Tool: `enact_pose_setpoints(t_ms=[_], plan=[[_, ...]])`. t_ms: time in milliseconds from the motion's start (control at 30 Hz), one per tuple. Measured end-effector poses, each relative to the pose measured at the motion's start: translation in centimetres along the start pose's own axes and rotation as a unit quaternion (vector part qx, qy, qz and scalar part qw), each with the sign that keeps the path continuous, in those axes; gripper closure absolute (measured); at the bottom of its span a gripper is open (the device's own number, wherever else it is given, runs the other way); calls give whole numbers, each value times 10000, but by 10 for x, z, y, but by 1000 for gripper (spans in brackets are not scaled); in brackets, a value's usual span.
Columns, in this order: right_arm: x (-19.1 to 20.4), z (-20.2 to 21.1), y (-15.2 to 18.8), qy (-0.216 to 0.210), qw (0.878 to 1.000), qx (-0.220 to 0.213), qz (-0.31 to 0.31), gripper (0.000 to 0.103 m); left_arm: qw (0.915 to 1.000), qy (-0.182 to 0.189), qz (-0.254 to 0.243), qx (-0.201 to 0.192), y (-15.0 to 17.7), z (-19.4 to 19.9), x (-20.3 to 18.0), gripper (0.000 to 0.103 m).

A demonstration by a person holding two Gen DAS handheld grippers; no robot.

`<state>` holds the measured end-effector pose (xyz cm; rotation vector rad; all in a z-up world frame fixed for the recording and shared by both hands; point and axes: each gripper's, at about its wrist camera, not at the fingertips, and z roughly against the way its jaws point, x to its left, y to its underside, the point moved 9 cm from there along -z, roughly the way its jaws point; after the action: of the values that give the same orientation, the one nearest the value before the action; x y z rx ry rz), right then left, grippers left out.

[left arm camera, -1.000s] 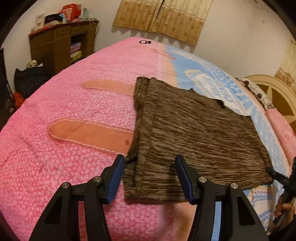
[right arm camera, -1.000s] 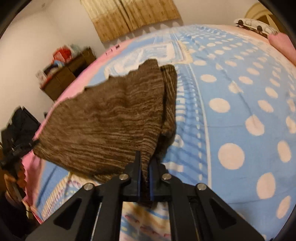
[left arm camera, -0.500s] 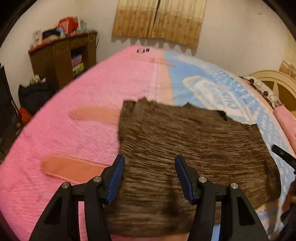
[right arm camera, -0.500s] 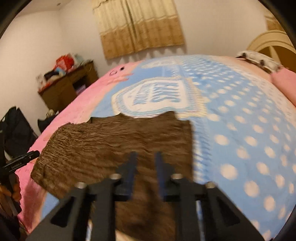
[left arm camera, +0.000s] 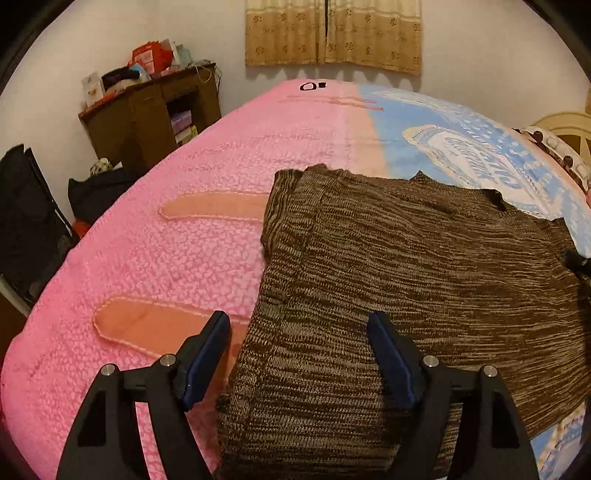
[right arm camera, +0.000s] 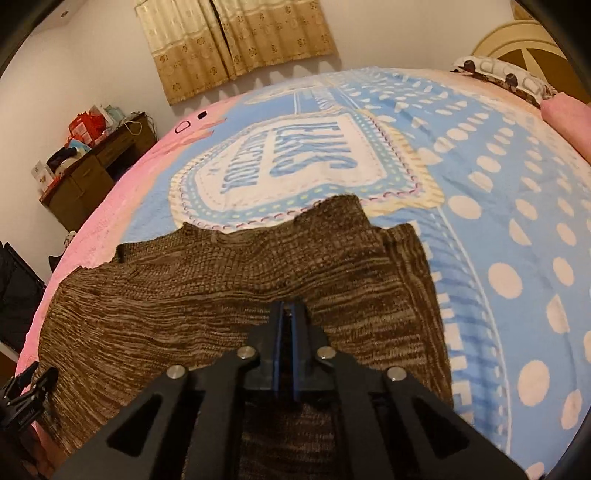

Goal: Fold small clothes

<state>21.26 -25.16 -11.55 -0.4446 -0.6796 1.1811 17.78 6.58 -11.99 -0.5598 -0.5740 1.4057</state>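
We see a bed (left arm camera: 192, 206) covered by a blanket (right arm camera: 498, 192), pink on one side, blue with pale dots on the other. Brown knit garment (left arm camera: 406, 280) lies flat on it, across the pink/blue boundary.

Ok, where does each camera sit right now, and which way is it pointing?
Left wrist: on the left hand-held gripper, jaws open, looking across the brown knit garment over the pink blanket side toward the curtain.
Right wrist: on the right hand-held gripper, jaws closed over the garment, facing the blue dotted side.
Shared: garment, curtain, wooden desk.
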Motion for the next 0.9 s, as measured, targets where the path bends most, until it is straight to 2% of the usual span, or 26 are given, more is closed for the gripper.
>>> enact_pose_setpoints(t_ms=[33, 133, 200, 267, 367, 467, 600, 667, 700, 733, 800, 900], plan=[[2, 7, -2, -7, 10000, -89, -44, 87, 9999, -79, -88, -41, -2, 2, -2, 25], [12, 32, -10, 7, 9988, -492, 79, 82, 9988, -266, -339, -217, -9, 8, -10, 25], [12, 40, -16, 369, 9967, -643, 327, 82, 9979, -285, -453, -364, -17, 13, -18, 25], [10, 32, -15, 576, 9955, -565, 505, 82, 9971, -265, -543, -459, -24, 15, -27, 25], [-8, 4, -1, 845, 9952, -163, 460, 84, 9969, -312, -568, -451, -30, 11, -33, 25], [-18, 4, -1, 507, 9984, -177, 165, 84, 9981, -277, -470, -299, -29, 5, -36, 25], [-20, 7, 0, 393, 9990, -201, 105, 83, 9988, -227, -348, -240, -23, 9, -36, 25], [-19, 9, 0, 285, 9993, -220, 96, 76, 9991, -210, -283, -226, -19, 15, -33, 25], [-17, 10, 0, 145, 9996, -222, 105, 66, 9992, -216, -219, -244, -16, 20, -29, 25], [-14, 10, 0, 64, 9996, -240, 128, 63, 9993, -219, -142, -275, -13, 24, -24, 25], [-11, 8, 0, 97, 9995, -277, 149, 63, 9994, -179, 24, -307, -6, 30, -16, 25], [-10, 9, 1, 159, 9992, -319, 177, 63, 9991, -85, 387, -157, 10, 30, 1, 25]])
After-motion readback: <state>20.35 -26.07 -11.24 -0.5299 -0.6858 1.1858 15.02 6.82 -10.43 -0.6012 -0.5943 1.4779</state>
